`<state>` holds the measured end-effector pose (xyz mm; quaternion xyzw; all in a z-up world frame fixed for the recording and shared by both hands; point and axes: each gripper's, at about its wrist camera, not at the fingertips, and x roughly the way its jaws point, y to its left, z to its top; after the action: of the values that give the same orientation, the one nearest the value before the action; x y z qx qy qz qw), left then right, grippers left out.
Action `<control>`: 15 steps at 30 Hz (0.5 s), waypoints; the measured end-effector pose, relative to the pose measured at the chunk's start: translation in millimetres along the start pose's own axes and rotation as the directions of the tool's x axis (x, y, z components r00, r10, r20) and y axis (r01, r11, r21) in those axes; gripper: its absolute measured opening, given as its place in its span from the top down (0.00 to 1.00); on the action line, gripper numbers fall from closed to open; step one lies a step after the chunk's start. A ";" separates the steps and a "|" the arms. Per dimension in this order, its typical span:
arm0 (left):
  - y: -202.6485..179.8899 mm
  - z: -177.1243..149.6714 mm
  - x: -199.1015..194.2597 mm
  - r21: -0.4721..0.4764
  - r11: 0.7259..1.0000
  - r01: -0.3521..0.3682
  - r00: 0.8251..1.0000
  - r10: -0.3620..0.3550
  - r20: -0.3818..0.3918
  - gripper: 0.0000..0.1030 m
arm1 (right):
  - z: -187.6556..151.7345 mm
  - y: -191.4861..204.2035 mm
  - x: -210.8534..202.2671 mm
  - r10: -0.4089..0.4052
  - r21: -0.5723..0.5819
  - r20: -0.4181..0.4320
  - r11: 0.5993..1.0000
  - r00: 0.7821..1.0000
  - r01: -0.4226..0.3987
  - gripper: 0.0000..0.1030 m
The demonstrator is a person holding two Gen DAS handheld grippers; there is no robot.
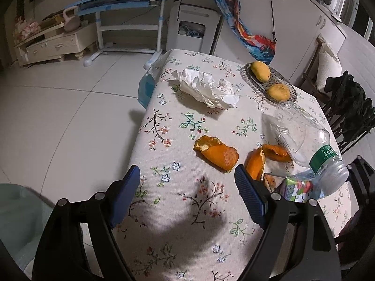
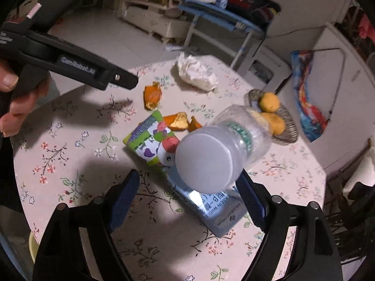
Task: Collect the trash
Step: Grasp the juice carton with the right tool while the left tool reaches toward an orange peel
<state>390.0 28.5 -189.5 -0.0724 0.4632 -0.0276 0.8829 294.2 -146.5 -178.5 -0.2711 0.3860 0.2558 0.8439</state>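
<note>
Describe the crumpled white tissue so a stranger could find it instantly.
Start at the table with the floral tablecloth. Toward its far end, left of the oval glass dish holding two yellow mangoes, lies the crumpled white tissue. It is the only white, wrinkled paper heap there; the orange peel pieces and clear plastic bottle lie nearer the camera.

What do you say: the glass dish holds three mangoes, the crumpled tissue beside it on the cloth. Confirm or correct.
Wrong count: the glass dish holds two mangoes, not three; the left wrist view shows it. The crumpled tissue does lie beside it on the cloth.
</note>
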 end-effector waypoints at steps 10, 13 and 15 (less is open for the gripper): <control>-11.4 4.6 16.2 0.037 0.999 -0.002 1.000 0.003 -0.022 0.23 | -10.7 -0.2 -23.3 0.140 0.151 -0.090 0.981 0.986 -0.125 0.70; -13.9 5.8 21.2 0.044 0.999 -0.006 1.000 0.007 -0.026 0.23 | -25.8 -10.6 -35.1 0.209 0.266 -0.120 0.949 0.970 -0.172 0.71; -14.4 7.3 25.0 0.041 0.999 -0.007 1.000 0.008 -0.027 0.23 | -36.2 -14.5 -39.8 0.225 0.315 -0.136 0.933 0.965 -0.174 0.71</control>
<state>410.5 12.1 -203.6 -0.0523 0.4748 -0.0347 0.8779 262.2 -189.4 -163.4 -0.1199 0.5163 0.2548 0.8088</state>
